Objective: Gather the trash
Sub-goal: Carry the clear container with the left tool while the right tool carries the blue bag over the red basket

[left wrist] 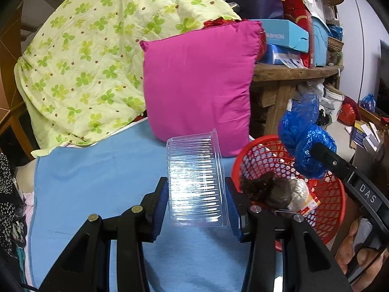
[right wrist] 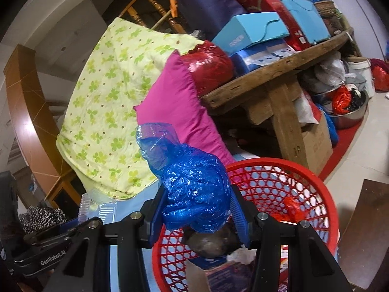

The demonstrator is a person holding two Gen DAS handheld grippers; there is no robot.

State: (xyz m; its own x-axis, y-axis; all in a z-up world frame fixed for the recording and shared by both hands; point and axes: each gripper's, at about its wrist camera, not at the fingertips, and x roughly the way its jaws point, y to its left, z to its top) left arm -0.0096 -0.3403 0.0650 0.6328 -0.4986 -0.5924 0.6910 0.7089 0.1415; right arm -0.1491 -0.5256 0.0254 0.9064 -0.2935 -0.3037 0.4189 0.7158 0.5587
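Observation:
My left gripper (left wrist: 197, 206) is shut on a clear ribbed plastic container (left wrist: 197, 177), held above the blue sheet (left wrist: 97, 182) just left of the red mesh basket (left wrist: 328, 194). My right gripper (right wrist: 198, 215) is shut on a crumpled blue plastic bag (right wrist: 194, 194), held over the basket's (right wrist: 316, 185) near rim. The bag also shows in the left wrist view (left wrist: 304, 141). The basket holds a brown hairy lump (left wrist: 267, 189), a carton and other scraps. The clear container (right wrist: 97, 206) and the left gripper show at the lower left of the right wrist view.
A magenta pillow (left wrist: 199, 85) and a green clover quilt (left wrist: 85, 60) lie behind on the bed. A wooden table (right wrist: 267, 77) piled with boxes stands to the right, with bags, bowls and a cardboard box beneath.

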